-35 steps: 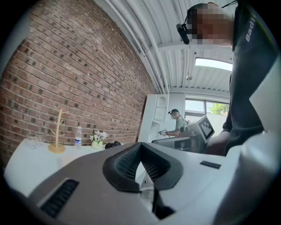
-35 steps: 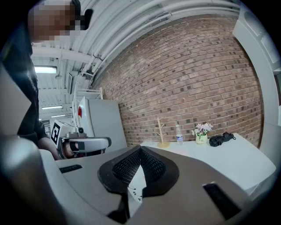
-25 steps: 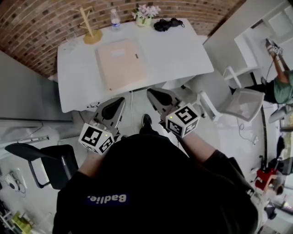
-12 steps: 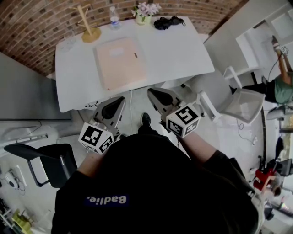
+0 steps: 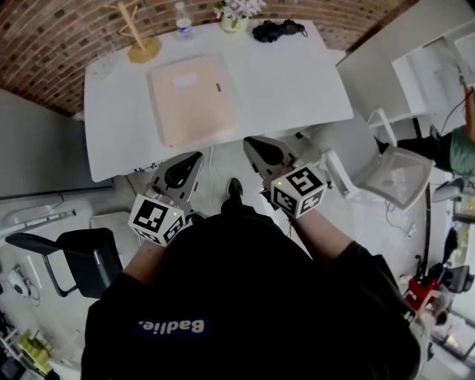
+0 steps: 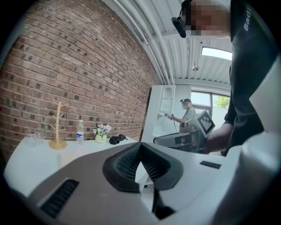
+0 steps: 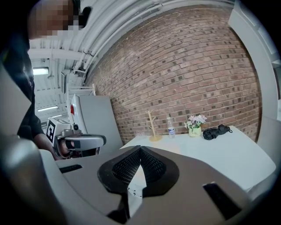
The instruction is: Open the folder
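A pale pink folder (image 5: 191, 99) lies flat and closed on the white table (image 5: 297, 82), with a white label and a small dark clasp at its right edge. My left gripper (image 5: 185, 168) hangs just off the table's near edge, below the folder's left corner, jaws shut and empty. My right gripper (image 5: 261, 151) is level with it, near the table edge to the folder's lower right, jaws also shut with nothing held. In the left gripper view its pads (image 6: 140, 163) meet; in the right gripper view the pads (image 7: 139, 163) meet too.
At the table's far edge stand a wooden mug tree (image 5: 137, 33), a water bottle (image 5: 182, 21), a flower pot (image 5: 236, 13) and a black bundle (image 5: 276, 30). A black chair (image 5: 70, 252) is at the left, a white chair (image 5: 397, 174) at the right. A person (image 5: 462, 141) stands far right.
Both grippers have moved slightly forward toward the table's near edge. Both stay shut, and the folder has not moved.
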Action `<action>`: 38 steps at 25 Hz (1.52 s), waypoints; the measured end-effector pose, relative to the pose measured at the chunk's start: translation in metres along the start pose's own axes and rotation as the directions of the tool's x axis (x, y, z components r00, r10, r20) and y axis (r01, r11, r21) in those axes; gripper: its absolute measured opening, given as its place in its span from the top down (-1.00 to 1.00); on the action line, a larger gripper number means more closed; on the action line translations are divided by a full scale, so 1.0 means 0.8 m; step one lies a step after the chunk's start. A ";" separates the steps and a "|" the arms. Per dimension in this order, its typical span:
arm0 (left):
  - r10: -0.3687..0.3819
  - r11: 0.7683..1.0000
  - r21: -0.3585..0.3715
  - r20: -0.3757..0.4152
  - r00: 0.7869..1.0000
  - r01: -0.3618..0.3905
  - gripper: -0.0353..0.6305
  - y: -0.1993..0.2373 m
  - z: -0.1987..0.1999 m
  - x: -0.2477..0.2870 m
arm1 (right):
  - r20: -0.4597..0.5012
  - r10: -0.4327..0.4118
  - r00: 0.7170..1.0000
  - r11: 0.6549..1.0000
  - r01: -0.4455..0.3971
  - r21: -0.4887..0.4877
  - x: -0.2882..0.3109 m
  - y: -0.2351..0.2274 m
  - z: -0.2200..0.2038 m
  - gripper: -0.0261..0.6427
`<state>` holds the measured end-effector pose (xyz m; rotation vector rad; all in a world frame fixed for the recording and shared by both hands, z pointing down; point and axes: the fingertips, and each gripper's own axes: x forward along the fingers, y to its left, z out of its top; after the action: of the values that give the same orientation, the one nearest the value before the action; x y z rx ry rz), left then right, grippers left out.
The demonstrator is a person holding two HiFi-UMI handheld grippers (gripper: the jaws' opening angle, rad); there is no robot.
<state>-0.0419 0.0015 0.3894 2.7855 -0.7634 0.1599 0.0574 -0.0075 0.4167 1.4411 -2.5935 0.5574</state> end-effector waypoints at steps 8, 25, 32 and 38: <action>0.076 0.997 0.008 -0.008 0.997 -0.075 0.89 0.026 -0.001 0.047 | -0.051 0.042 0.998 0.999 -0.041 0.014 0.039 -0.062 -0.020 0.83; 0.211 0.977 0.056 -0.100 0.972 -0.206 0.88 0.085 -0.061 0.116 | -0.218 0.080 0.973 0.996 -0.070 0.054 0.132 -0.148 -0.114 0.83; 0.204 0.977 0.103 -0.164 0.965 -0.189 0.88 0.100 -0.107 0.137 | -0.287 0.061 0.956 0.995 -0.037 0.089 0.156 -0.161 -0.160 0.83; 0.180 0.979 0.135 -0.242 0.953 -0.151 0.83 0.103 -0.144 0.155 | -0.330 0.046 0.943 0.992 -0.005 0.125 0.168 -0.168 -0.189 0.83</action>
<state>0.0178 -0.0967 0.5388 2.7285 -0.9465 0.5970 0.0873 -0.1223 0.6291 1.2196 -2.3484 0.8930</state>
